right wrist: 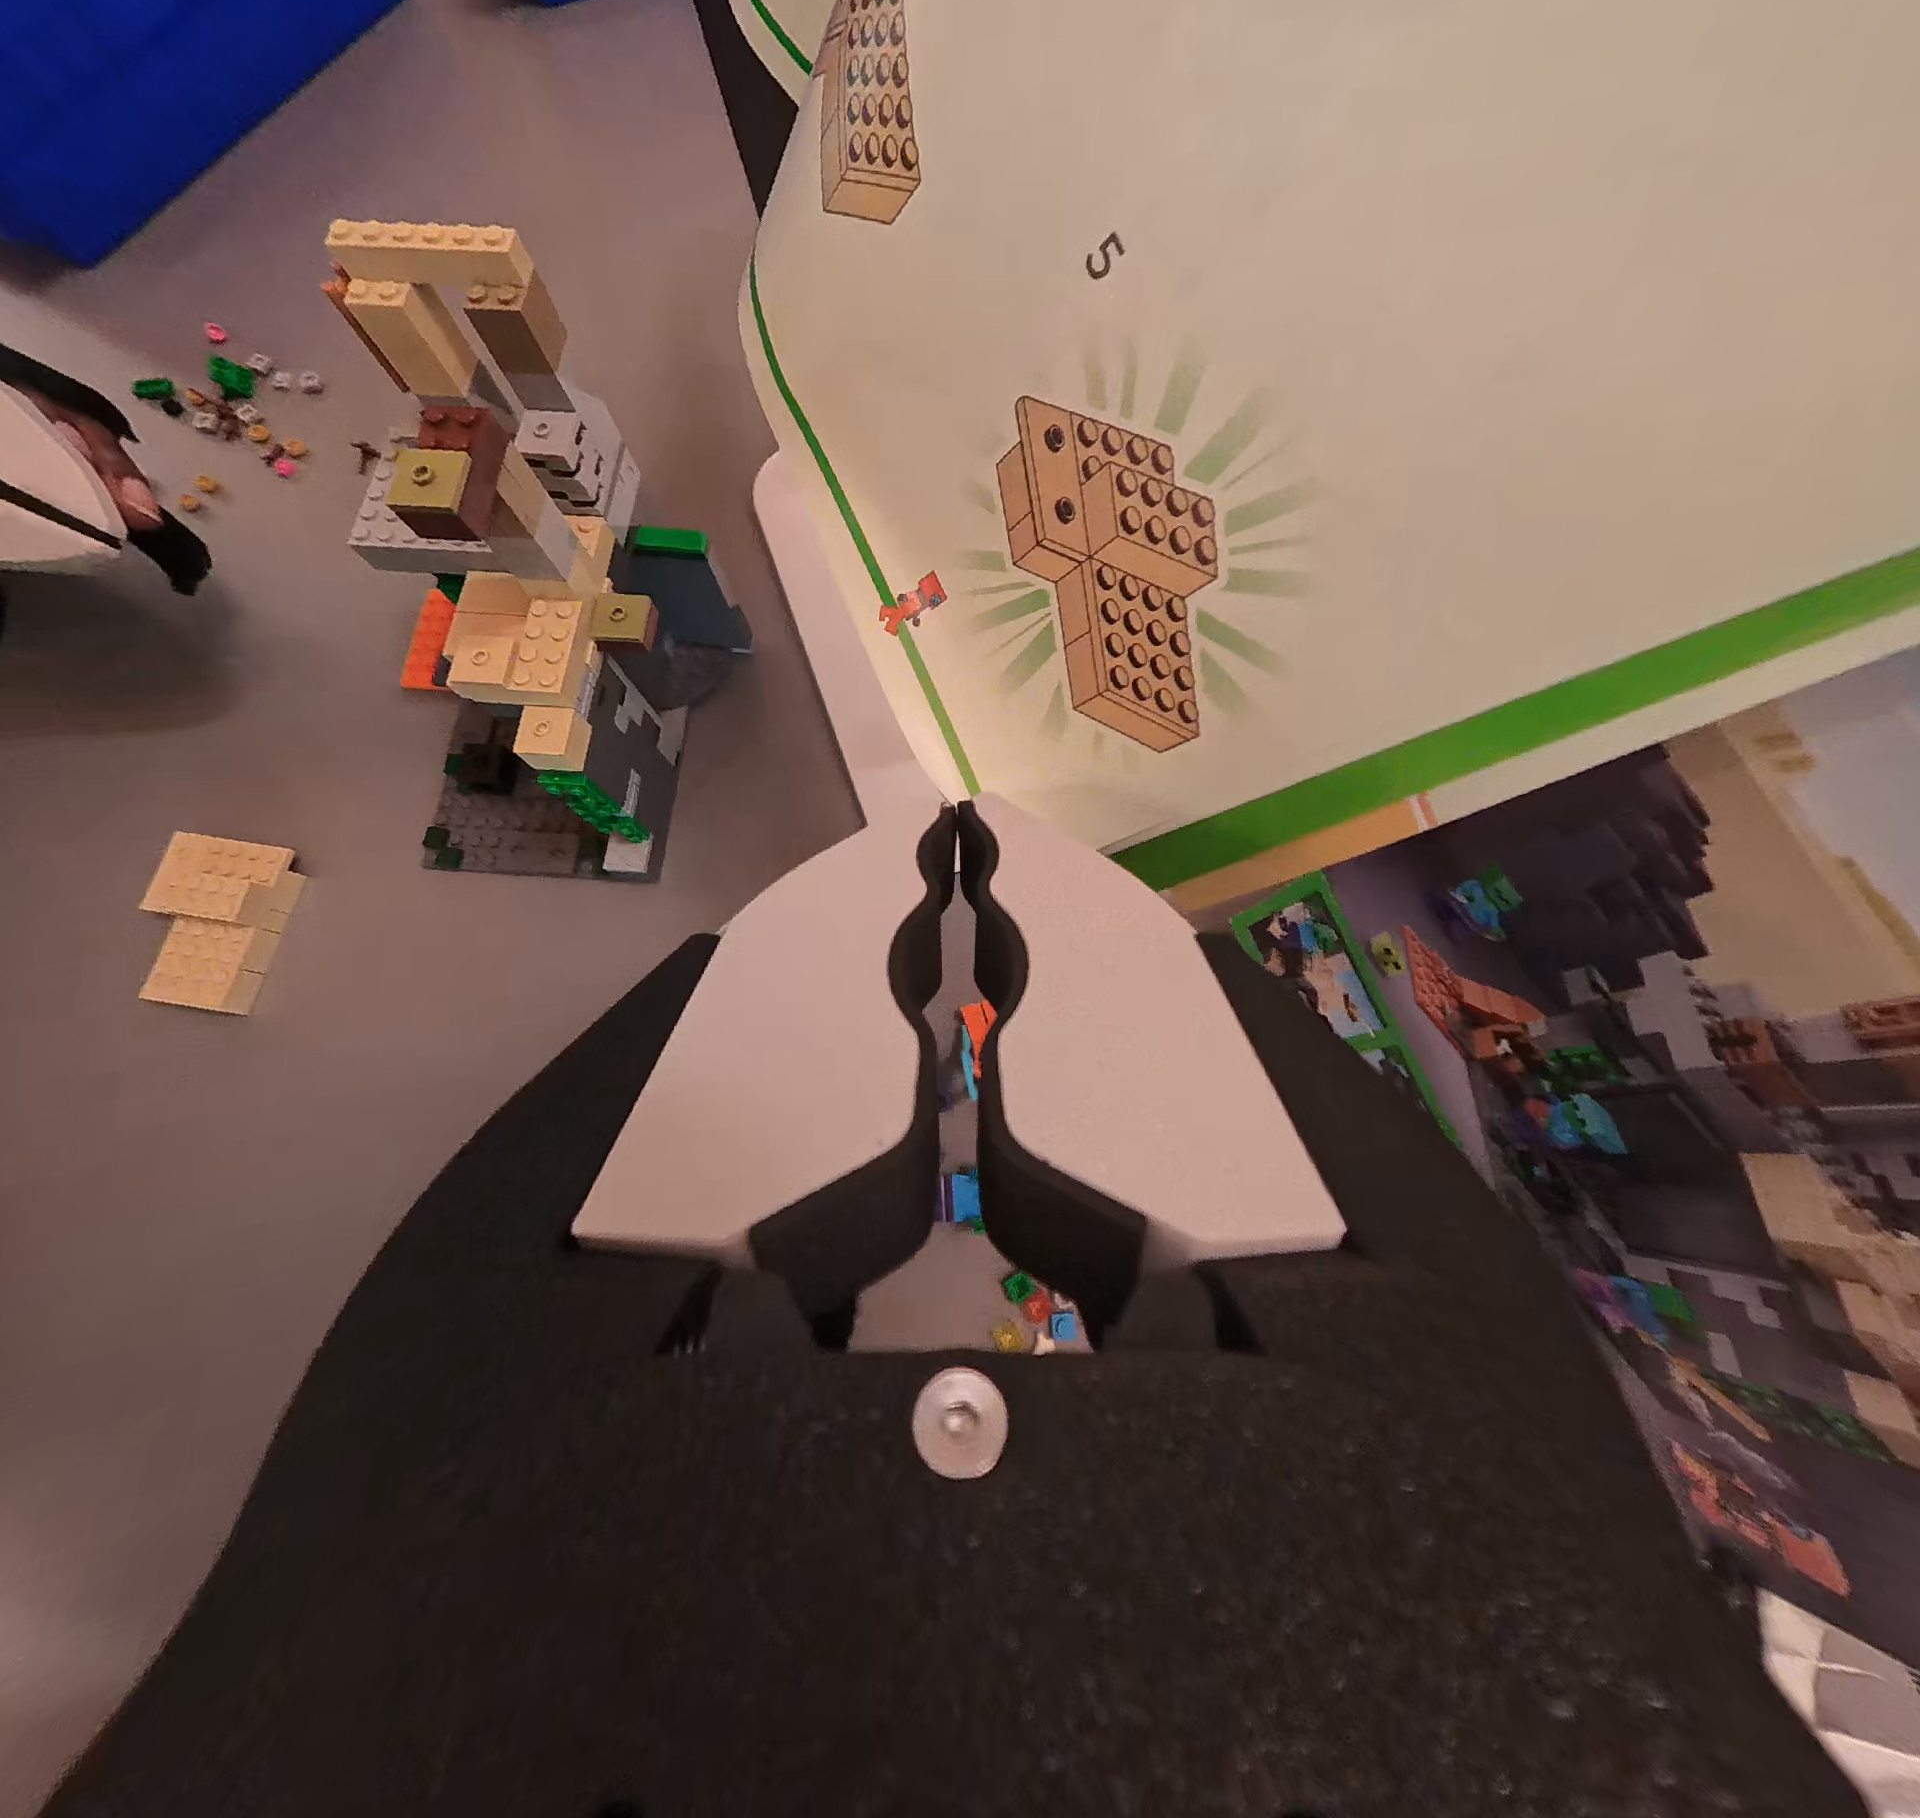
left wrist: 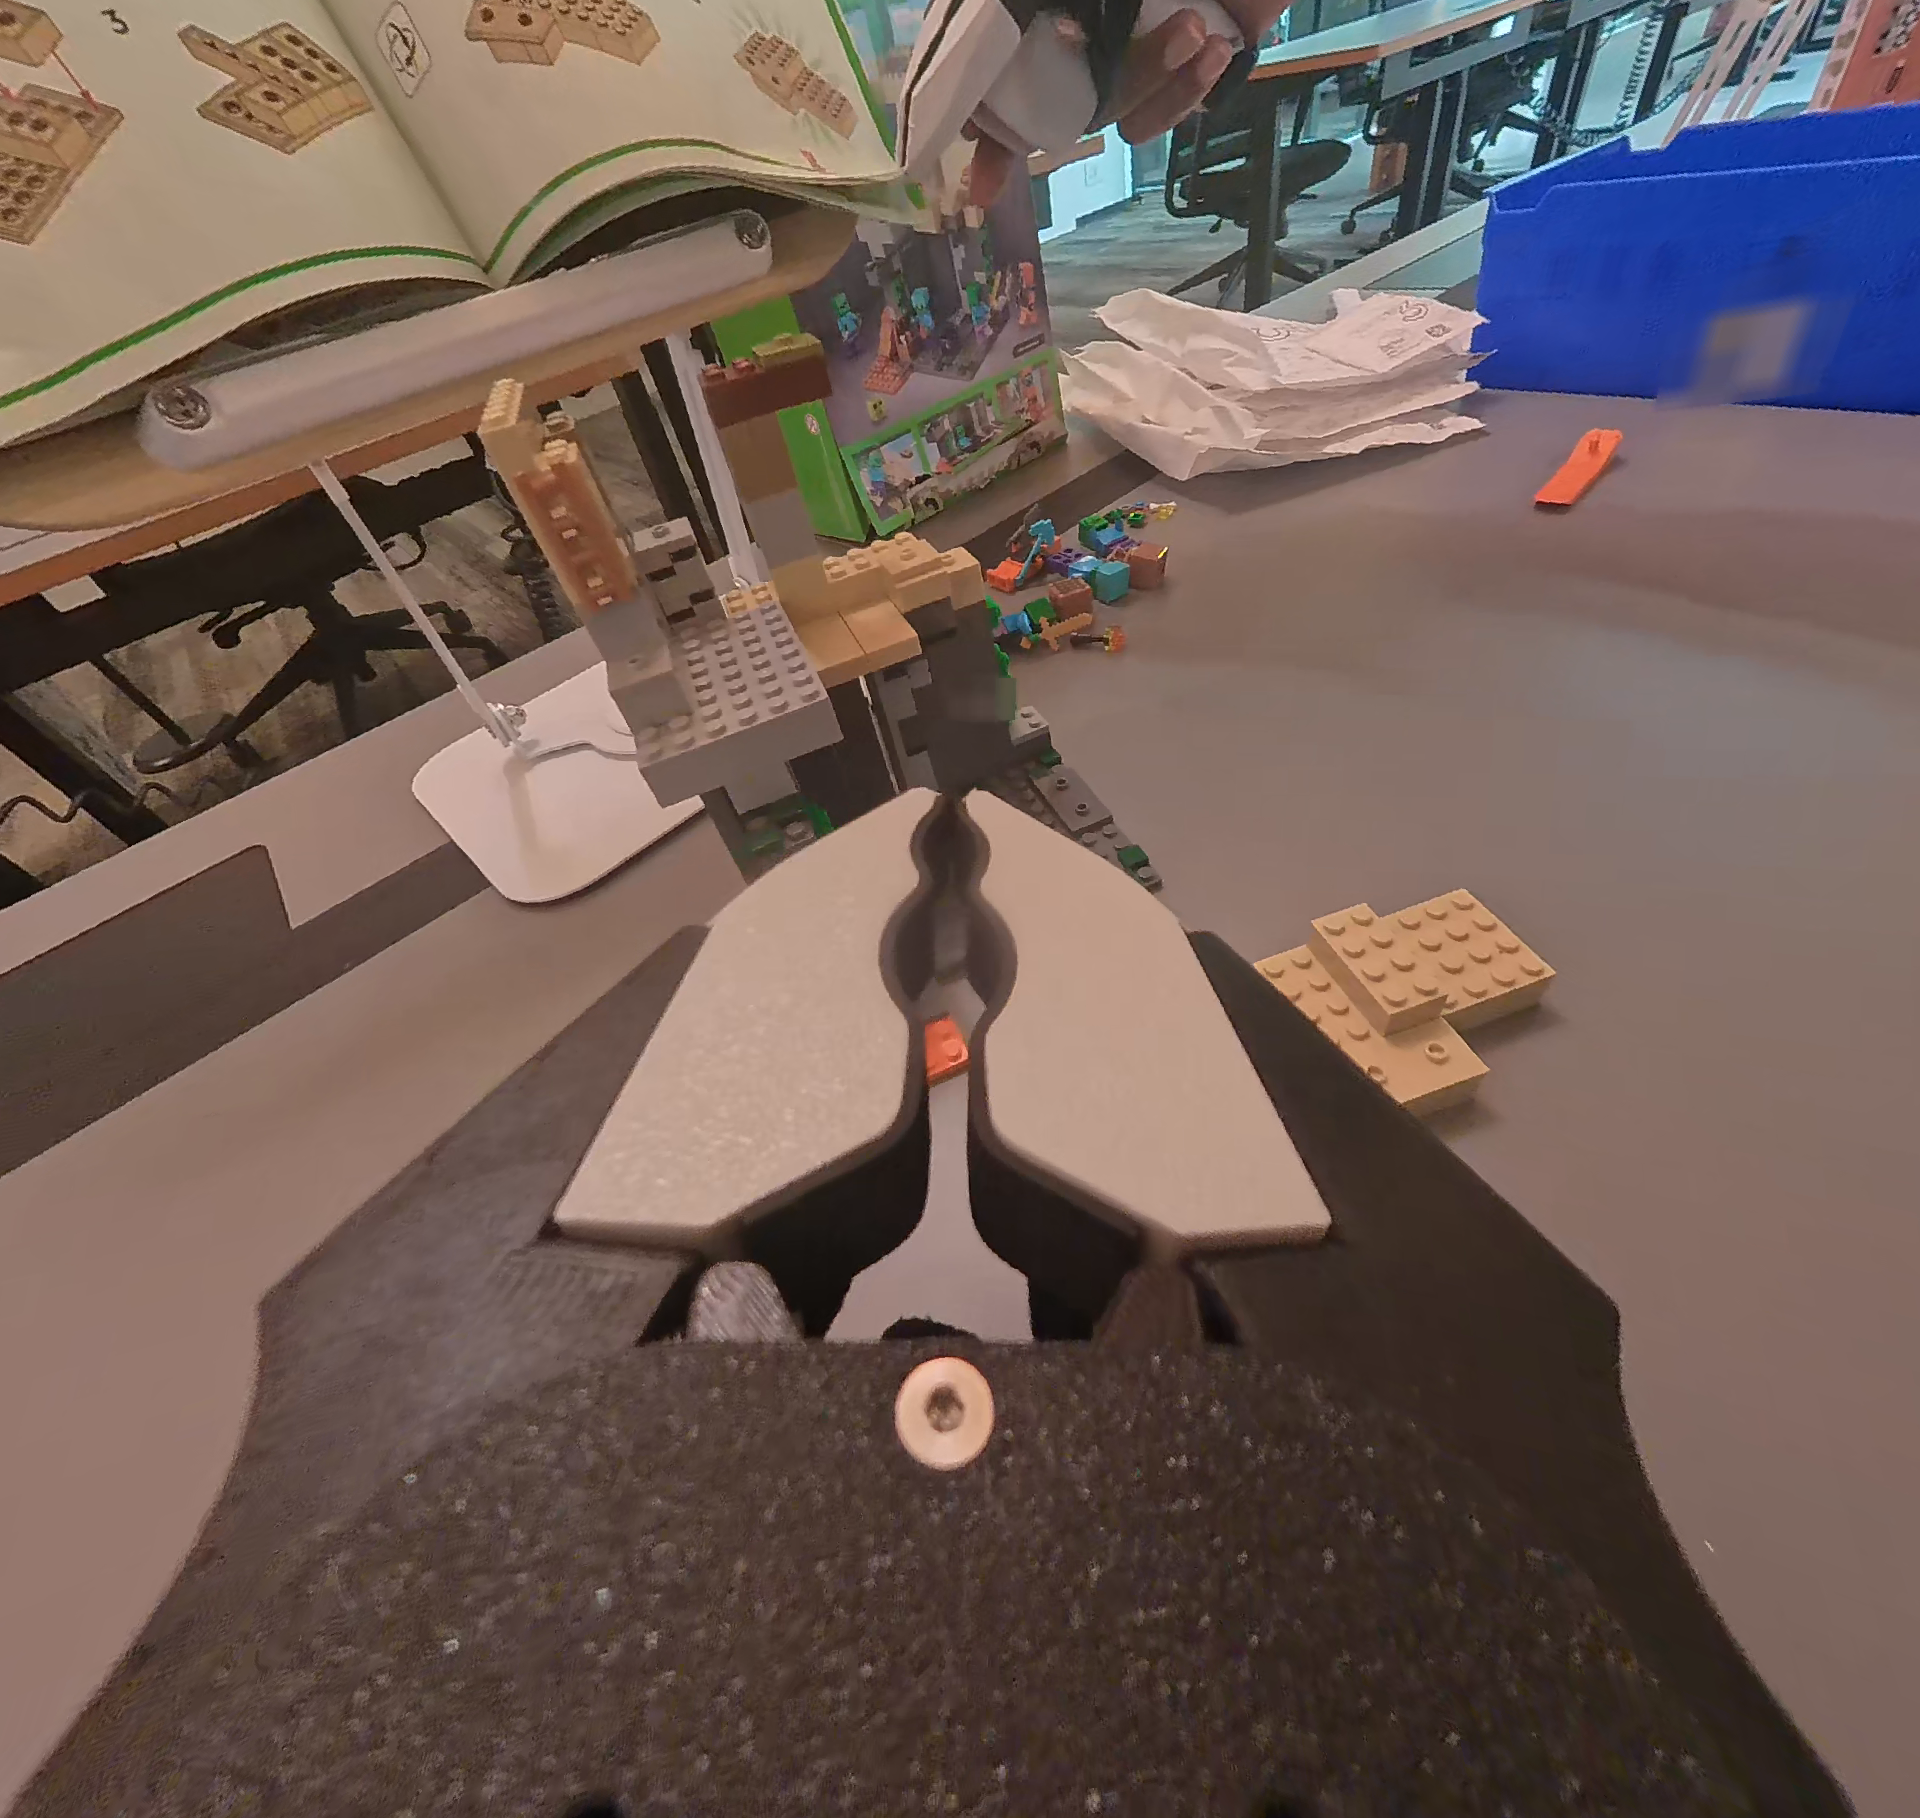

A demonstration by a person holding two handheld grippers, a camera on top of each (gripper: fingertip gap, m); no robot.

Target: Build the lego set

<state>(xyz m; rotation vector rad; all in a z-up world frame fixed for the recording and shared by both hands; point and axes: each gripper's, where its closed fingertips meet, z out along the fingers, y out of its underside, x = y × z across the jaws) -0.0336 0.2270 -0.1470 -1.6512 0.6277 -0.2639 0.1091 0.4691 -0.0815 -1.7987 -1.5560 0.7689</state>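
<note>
Left tongs [left wrist: 951, 812] pinched together, empty, low over grey bench [left wrist: 1558, 729], tips toward part-built lego tower [left wrist: 748, 667]. Tan stacked plates [left wrist: 1423, 979] just right. Right tongs [right wrist: 956, 810] closed on corner of instruction booklet [right wrist: 1351, 314]. Beyond: set box [left wrist: 935, 386], blue bin [left wrist: 1704, 251].

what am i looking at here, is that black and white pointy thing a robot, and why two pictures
No robot: a person holds one two-finger tool in each hand, each with a camera looking along its fingers. One picture is from the left tool, shut and empty, low over the grey table. The other is from the right tool, shut at the corner of a page of the instruction booklet on its stand. On the table are the part-built lego model, a small tan plate assembly, loose pieces, the set's box and blue bins.
</note>
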